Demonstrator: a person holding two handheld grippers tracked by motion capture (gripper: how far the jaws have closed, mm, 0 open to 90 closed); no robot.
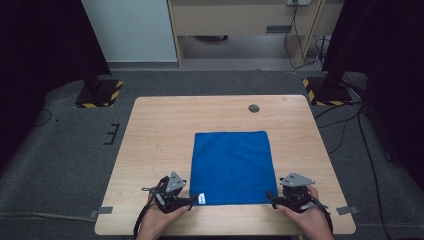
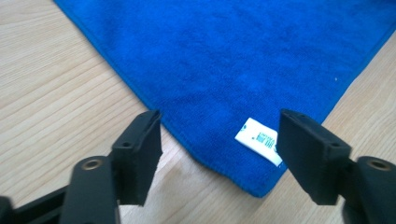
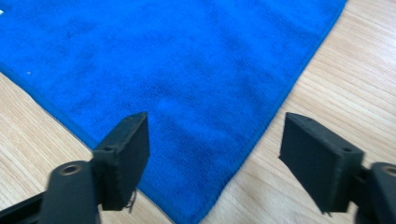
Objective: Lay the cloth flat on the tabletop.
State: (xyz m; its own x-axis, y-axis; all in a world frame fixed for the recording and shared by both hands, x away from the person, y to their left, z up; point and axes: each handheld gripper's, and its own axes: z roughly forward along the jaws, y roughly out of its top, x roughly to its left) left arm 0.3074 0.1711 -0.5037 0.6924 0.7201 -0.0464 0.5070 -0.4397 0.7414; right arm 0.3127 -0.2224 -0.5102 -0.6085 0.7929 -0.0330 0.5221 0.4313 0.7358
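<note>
A blue cloth (image 1: 232, 167) lies flat and unfolded on the wooden counter (image 1: 160, 130), nearer the person's edge and slightly right of centre. Its two near corners each face a gripper. The left gripper (image 1: 192, 200), held in the person's left hand (image 1: 157, 220), sits at the near left corner, where a small white label (image 2: 259, 140) is sewn onto the cloth (its print is too small to read). In the left gripper view the jaws stand spread, the corner of the cloth lying on the counter between them, with neither pad pressing on it. The right gripper (image 1: 270, 196), held in the right hand (image 1: 310, 217), sits at the near right corner; in the right gripper view its jaws are likewise spread, the corner between them and untouched. A dark round grommet (image 1: 254, 108) is set into the counter near its far edge, well apart from the cloth. Grey tape tabs (image 1: 105, 210) mark the counter's near corners.
</note>
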